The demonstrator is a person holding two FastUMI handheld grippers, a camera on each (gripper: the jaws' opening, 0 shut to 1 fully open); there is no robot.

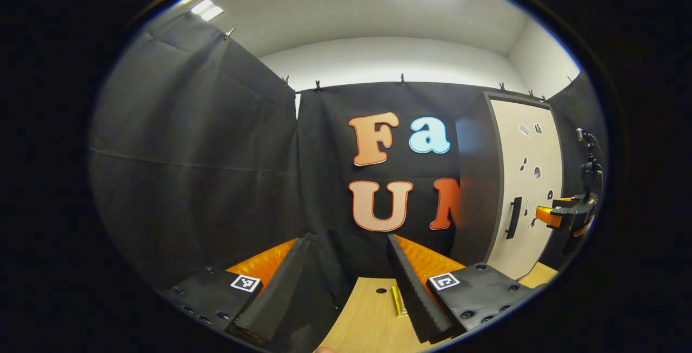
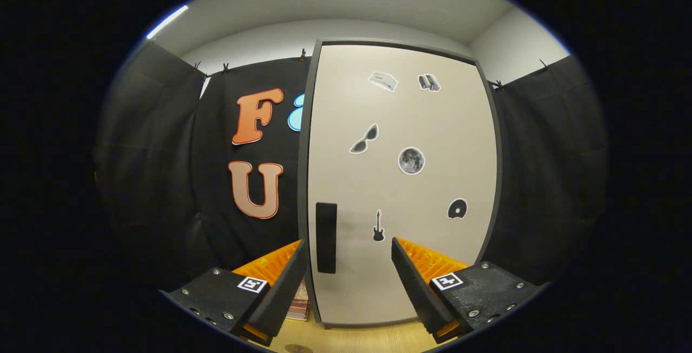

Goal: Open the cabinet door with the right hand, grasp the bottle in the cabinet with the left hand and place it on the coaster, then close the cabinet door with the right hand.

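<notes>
The closed cabinet door (image 2: 400, 180) is faced by the right gripper (image 2: 348, 282), jaws apart; its handle (image 2: 326, 238) could be missed if approached off-centre. The left gripper (image 1: 346, 288) waits, jaws apart.

The cabinet door (image 2: 400, 180) looks smooth and matt, with a matt black handle (image 2: 326, 238) at seven o'clock. The table (image 1: 373, 315) shows pale wood grain. Ribbed orange plastic backs the matt black jaws.

The left gripper view looks low across the desk (image 1: 373, 310) toward the back wall, with the cabinet door (image 1: 532, 180) off to its right. The right gripper view faces that same door (image 2: 400, 180) squarely, from nearer.
</notes>
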